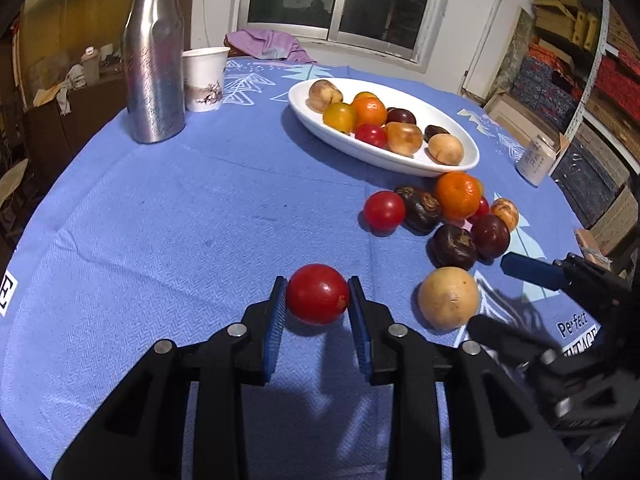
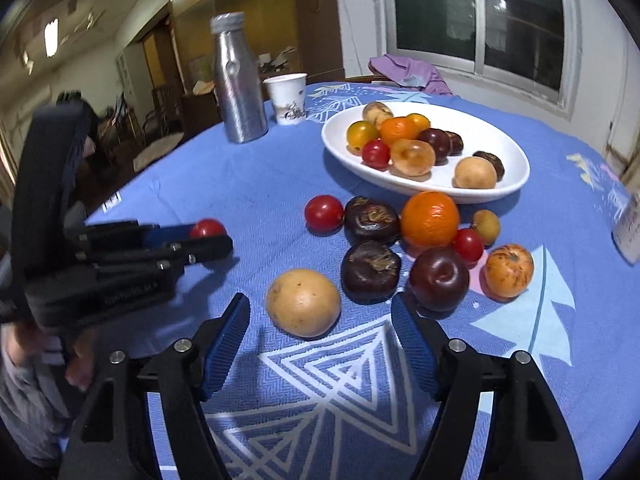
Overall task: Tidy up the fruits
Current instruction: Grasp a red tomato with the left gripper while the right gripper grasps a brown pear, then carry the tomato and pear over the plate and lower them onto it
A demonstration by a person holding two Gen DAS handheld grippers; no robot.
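My left gripper (image 1: 317, 292) is shut on a red tomato (image 1: 317, 294) just above the blue tablecloth; it also shows in the right wrist view (image 2: 208, 236). My right gripper (image 2: 320, 312) is open, its jaws on either side of a tan round fruit (image 2: 303, 302), not touching it. A white oval plate (image 1: 456, 128) at the back holds several fruits. Loose fruits lie in front of it: a red tomato (image 2: 324, 213), an orange (image 2: 430, 219), two dark brown fruits (image 2: 371, 218), a dark plum (image 2: 439, 279) and an orange-brown fruit (image 2: 509, 270).
A tall metal bottle (image 1: 154, 64) and a white paper cup (image 1: 204, 78) stand at the back left. A small white jar (image 1: 536, 160) stands at the right edge. A purple cloth (image 1: 268, 44) lies by the window. The table is round with a blue cloth (image 1: 180, 220).
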